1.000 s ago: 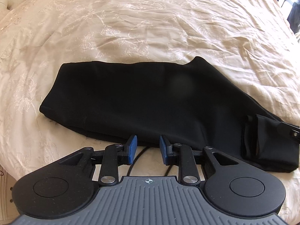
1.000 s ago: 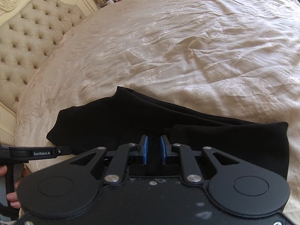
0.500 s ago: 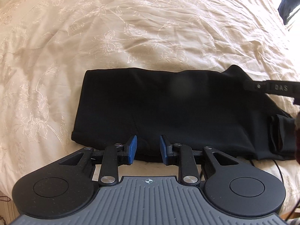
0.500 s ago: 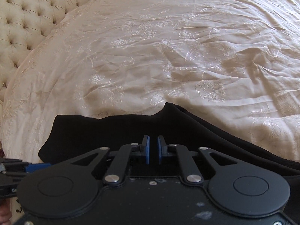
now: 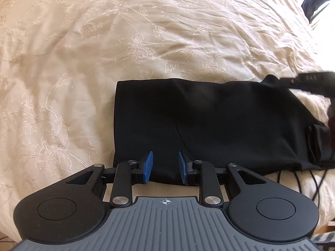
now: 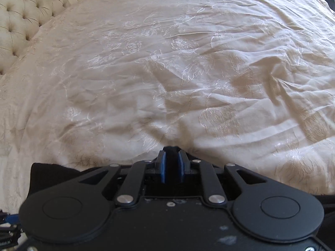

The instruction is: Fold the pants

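Left wrist view: my left claw (image 5: 165, 170) gapes narrowly, empty, over black pants (image 5: 209, 125) lying left-to-right on the bed (image 5: 104, 41); right claw (image 6: 172, 166), just reopening, pinches pants fabric.

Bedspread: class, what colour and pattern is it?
Cream bedspread, embroidered flowers; clearest in the left wrist view.

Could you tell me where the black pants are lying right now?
In the left wrist view the pants lie folded on the cream bedspread, just ahead of the left tool.

Cream embroidered bedspread (image 5: 146, 41), tufted headboard (image 6: 23, 14), black cables (image 5: 297, 177)
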Demonstrator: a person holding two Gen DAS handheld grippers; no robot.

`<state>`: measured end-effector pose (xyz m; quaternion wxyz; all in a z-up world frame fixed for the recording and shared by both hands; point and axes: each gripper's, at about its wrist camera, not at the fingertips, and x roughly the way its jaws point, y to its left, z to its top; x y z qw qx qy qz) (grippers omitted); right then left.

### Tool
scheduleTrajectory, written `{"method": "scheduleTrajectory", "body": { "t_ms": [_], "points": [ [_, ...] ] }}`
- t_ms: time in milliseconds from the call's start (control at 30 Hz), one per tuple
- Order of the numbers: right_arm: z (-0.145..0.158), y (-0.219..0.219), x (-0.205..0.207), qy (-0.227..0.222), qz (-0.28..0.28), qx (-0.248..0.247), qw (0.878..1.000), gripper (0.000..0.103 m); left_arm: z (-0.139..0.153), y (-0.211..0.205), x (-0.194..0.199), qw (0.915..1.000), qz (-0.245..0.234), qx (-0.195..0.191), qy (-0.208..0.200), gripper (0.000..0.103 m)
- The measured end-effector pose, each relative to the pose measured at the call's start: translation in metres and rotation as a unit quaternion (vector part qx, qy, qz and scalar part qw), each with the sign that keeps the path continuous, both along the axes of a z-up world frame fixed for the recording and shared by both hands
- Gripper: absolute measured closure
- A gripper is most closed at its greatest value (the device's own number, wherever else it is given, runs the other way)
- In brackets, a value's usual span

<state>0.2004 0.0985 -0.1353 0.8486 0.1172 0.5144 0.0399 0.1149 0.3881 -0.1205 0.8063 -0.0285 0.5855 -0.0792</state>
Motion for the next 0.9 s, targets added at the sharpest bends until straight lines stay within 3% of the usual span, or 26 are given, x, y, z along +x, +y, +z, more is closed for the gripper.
{"method": "scheduleTrajectory", "body": {
  "t_ms": [200,333,567,700,767,900],
  "points": [
    [-0.003,0.032,-0.084,0.056,0.006,-0.004,0.998,0.087,-0.004,0.013,0.012,0.9997,0.015,-0.015,-0.008,0.077],
    [-0.023,0.042,-0.112,0.091,-0.009,-0.013,0.996,0.085,-0.013,0.022,0.018,0.9992,0.027,-0.028,-0.004,0.067],
    [-0.024,0.046,-0.11,0.093,-0.022,-0.019,0.995,0.082,-0.017,0.029,0.015,0.9986,0.041,-0.033,-0.009,0.066],
    [-0.023,0.048,-0.111,0.095,-0.021,-0.018,0.995,0.082,-0.01,0.039,0.005,0.9968,0.069,-0.022,-0.035,0.056],
    [-0.023,0.048,-0.11,0.096,-0.02,-0.019,0.995,0.081,-0.015,0.048,0.006,0.9957,0.088,-0.02,-0.02,0.053],
    [-0.024,0.052,-0.104,0.101,-0.019,-0.019,0.995,0.08,-0.041,0.062,0.008,0.9909,0.102,-0.078,0.041,0.049]
  ]
}}
